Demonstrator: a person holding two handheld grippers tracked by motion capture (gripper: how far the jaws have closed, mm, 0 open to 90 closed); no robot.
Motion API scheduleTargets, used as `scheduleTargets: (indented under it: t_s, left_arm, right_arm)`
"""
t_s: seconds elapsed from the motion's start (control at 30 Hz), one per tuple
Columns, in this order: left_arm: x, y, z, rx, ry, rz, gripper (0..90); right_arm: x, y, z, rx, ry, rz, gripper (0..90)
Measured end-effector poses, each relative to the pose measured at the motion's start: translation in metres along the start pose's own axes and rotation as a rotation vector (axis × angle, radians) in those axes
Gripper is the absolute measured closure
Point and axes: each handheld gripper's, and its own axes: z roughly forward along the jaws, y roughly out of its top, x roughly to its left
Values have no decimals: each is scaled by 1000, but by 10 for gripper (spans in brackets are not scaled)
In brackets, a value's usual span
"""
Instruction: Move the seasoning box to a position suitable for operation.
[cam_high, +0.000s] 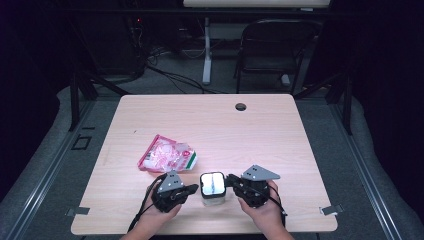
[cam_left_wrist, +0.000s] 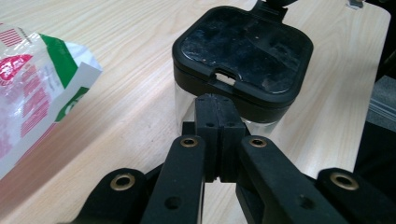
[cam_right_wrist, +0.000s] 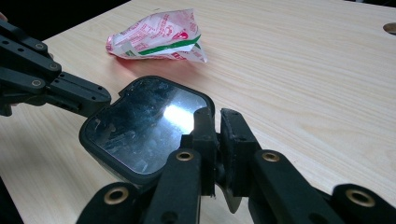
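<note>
Beside the container, left gripper closed empty; right gripper nearly closed, empty

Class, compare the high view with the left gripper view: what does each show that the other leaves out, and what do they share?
High view: a chair beyond the table, the table's round hole, the person's left hand and right hand. Left gripper view: the notch in the lid, and the left gripper with fingers shut together against the container. Both: the container, the pink snack bag, the table.
</note>
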Motion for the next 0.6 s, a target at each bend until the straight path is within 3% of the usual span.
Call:
scheduleTargets:
  t_s: [0.6]
  left_arm:
    - [-5,1,1,7,-31,16,900]
  right_arm:
    - [0,-1,0,0,-1,-4,846]
